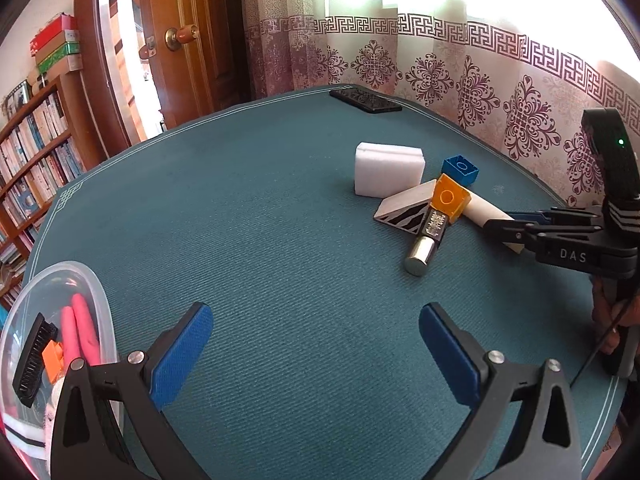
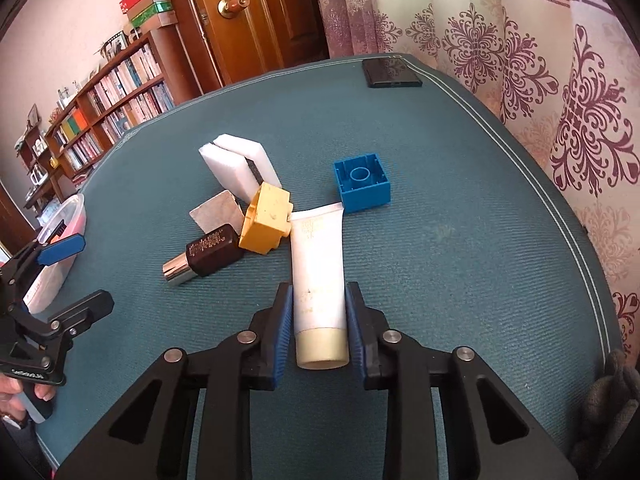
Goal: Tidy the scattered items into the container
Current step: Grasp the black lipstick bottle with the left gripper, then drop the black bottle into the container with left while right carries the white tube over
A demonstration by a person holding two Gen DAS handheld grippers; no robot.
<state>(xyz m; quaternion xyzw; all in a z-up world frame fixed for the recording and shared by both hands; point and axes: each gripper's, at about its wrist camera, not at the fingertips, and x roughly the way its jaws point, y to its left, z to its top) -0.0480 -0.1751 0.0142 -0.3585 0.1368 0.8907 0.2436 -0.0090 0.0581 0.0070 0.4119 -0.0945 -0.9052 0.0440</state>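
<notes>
1. While your left gripper (image 1: 316,344) hovers over bare teal table (image 1: 260,208) with its jaws spread wide and nothing between them, the clear plastic container (image 1: 98,292) sits just beside its left finger, at the table's left edge.
2. Inside that container you can see a black brush (image 1: 34,360), an orange piece (image 1: 54,358) and something pink (image 1: 80,332).
3. Toward the middle of the table, the scattered items lie in a tight cluster, well apart from the container.
4. At the cluster's left end, seen from your right wrist camera, lies a dark bottle with a silver cap (image 2: 204,254), on its side, with a flat grey tile (image 2: 218,216) behind it.
5. A white foam block (image 2: 236,168) stands behind the tile.
6. A yellow toy brick (image 2: 266,224) leans on the bottle and touches the foam block.
7. Next comes the white tube (image 2: 318,264), lying lengthwise toward you, its crimped end touching the blue toy brick (image 2: 362,186), which lies hollow side up.
8. Your right gripper (image 2: 318,332) has its jaws closed in on the tube near its cap end, one blue pad on each side; the tube lies on the table.
9. A black phone (image 2: 390,74) lies at the far edge by the patterned curtain (image 2: 560,100).
</notes>
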